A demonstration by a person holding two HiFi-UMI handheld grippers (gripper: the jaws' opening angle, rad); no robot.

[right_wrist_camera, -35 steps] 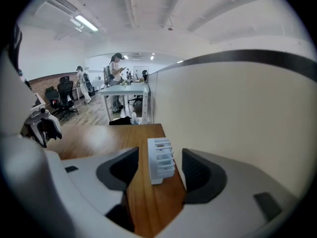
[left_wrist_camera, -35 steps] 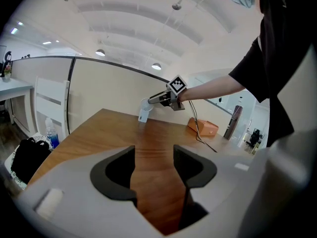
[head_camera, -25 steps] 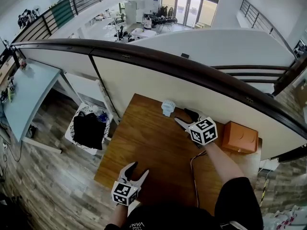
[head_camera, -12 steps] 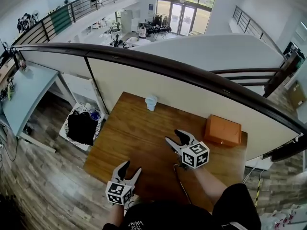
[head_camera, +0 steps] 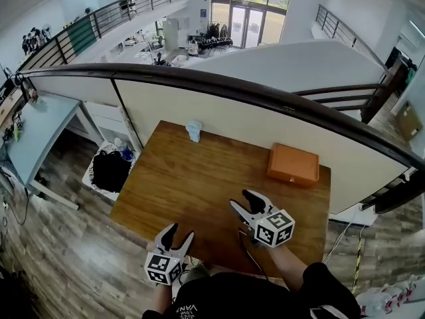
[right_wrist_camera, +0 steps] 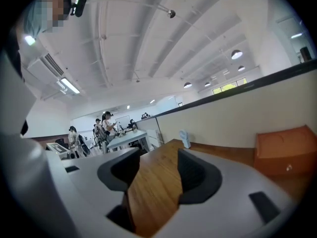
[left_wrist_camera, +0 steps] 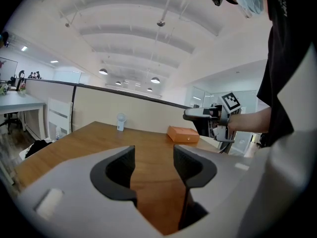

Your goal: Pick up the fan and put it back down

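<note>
A small white fan point(head_camera: 193, 129) stands upright at the far edge of the wooden table point(head_camera: 199, 191), close to the partition wall. It shows small in the left gripper view point(left_wrist_camera: 121, 121) and in the right gripper view point(right_wrist_camera: 184, 138). My left gripper point(head_camera: 177, 234) hangs open over the table's near edge, nothing between its jaws. My right gripper point(head_camera: 246, 201) is open and empty too, near the table's front right, far from the fan. In the left gripper view the right gripper point(left_wrist_camera: 190, 114) shows at the right.
An orange box point(head_camera: 292, 165) lies on the table's right side, also seen as the orange box point(right_wrist_camera: 286, 150) in the right gripper view. A cable point(head_camera: 249, 252) runs off the near edge. A chair with dark clothes point(head_camera: 109, 171) stands left of the table. A railing point(head_camera: 265, 98) tops the partition behind.
Both grippers have drawn back toward the near edge of the table, the right one a long way from the fan. The fan stays standing where it was.
</note>
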